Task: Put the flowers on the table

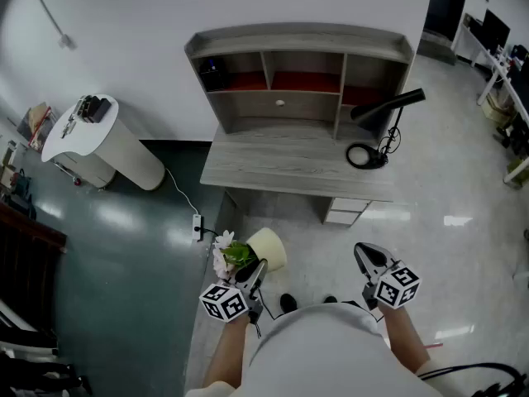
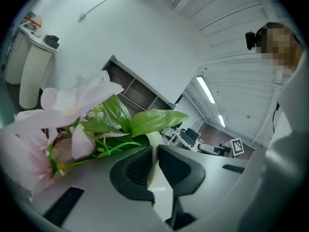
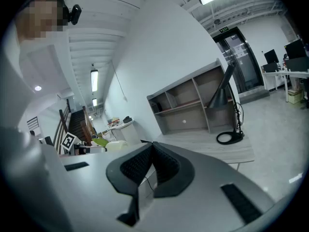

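The left gripper (image 2: pixel 155 151) pinches the thin cream rim of one smooth, round pot (image 1: pixel 270 248) between its two ribbed black pads; only its own view shows that grip. Soft pink flowers (image 2: pixel 67 108) with glossy green leaves spread at its ten o'clock. The right gripper (image 3: pixel 151 148) has its pads pressed together on nothing. The head view alone shows the pot held above the floor, with the one grey wood-grain table (image 1: pixel 289 168) at twelve o'clock, well apart.

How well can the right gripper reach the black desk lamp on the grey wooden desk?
Probably not yet. The right gripper, shut and empty, is apart from the grey wooden desk, with floor between. Nothing blocks the way to the black desk lamp, but a step forward seems needed.
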The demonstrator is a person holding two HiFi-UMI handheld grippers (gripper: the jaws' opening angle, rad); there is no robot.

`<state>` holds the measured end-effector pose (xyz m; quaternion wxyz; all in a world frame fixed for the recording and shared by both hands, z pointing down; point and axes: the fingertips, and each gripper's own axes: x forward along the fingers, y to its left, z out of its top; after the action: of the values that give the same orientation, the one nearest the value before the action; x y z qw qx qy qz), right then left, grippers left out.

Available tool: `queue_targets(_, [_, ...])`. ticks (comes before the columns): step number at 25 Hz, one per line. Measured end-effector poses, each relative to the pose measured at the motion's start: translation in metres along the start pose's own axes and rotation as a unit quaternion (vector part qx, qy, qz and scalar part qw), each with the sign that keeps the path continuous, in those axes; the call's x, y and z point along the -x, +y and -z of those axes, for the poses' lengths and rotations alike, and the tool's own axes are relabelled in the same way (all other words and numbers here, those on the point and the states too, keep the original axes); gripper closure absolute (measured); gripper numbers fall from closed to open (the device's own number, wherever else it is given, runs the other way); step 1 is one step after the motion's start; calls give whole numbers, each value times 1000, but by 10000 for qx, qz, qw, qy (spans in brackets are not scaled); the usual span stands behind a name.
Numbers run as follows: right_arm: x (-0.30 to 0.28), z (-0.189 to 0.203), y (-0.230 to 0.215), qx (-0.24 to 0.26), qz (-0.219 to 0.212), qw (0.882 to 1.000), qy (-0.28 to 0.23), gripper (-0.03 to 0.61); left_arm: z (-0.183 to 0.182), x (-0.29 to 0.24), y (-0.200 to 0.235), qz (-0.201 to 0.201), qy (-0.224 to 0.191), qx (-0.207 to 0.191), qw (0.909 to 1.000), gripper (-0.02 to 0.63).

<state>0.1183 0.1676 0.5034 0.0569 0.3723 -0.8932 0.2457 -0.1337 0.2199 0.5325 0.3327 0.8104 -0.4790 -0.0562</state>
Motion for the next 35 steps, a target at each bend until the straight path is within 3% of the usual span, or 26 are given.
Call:
queue_targets(17, [-12,12,26,-81,-6,9999,60,558,1,19,16,123,40,65,9999,561])
queue_targets(25, [-28,25,45,-114,144,9998,57,558,0,33,36,194,261,-213,9992,563])
queue_targets(35, [-45,40,67,-178,278,9994,139,558,-8,39,55,416,403,-248,9980,563])
